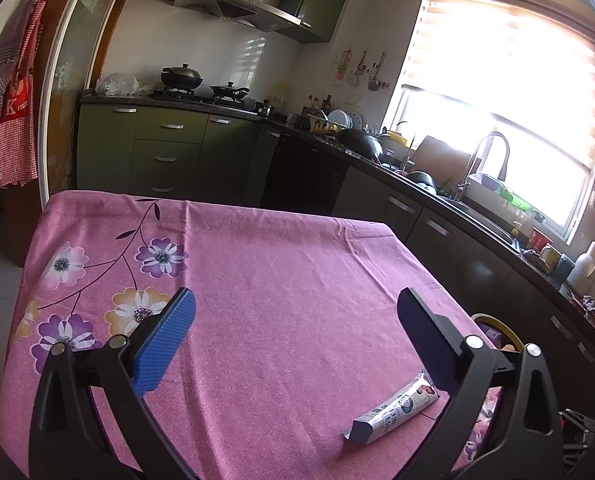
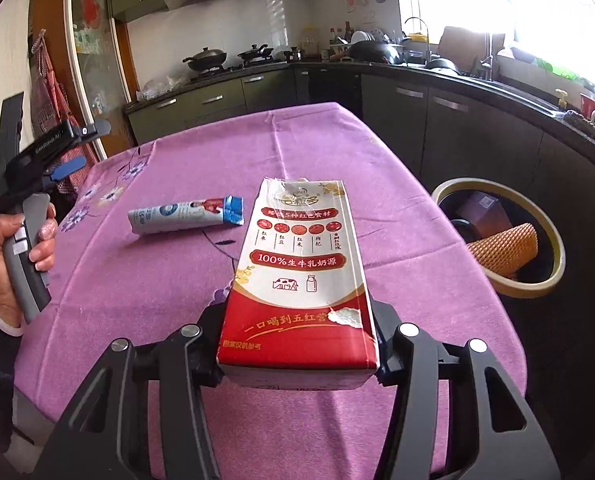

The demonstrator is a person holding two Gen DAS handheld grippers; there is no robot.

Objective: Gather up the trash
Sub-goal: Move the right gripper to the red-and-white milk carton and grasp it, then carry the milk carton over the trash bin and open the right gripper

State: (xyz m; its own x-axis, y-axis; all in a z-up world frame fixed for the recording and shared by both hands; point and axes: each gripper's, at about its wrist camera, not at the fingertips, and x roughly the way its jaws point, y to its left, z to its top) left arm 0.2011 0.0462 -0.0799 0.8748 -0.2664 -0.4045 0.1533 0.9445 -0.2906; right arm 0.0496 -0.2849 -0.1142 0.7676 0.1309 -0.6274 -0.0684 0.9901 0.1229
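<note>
My right gripper (image 2: 297, 344) is shut on a red and white milk carton (image 2: 301, 280) and holds it above the pink tablecloth (image 2: 157, 280). A blue and white tube wrapper (image 2: 185, 214) lies on the cloth ahead and to the left; it also shows in the left wrist view (image 1: 393, 410), near the right finger. My left gripper (image 1: 295, 320) is open and empty above the table; it appears at the left of the right wrist view (image 2: 69, 168), held by a hand. A round trash bin (image 2: 501, 236) with a cream rim stands on the floor right of the table.
The bin (image 1: 497, 330) holds an orange foam net (image 2: 505, 252) and a dark box. Kitchen counters with pots, dishes and a sink (image 1: 477, 208) run behind and to the right. An apron (image 1: 13, 120) hangs at far left.
</note>
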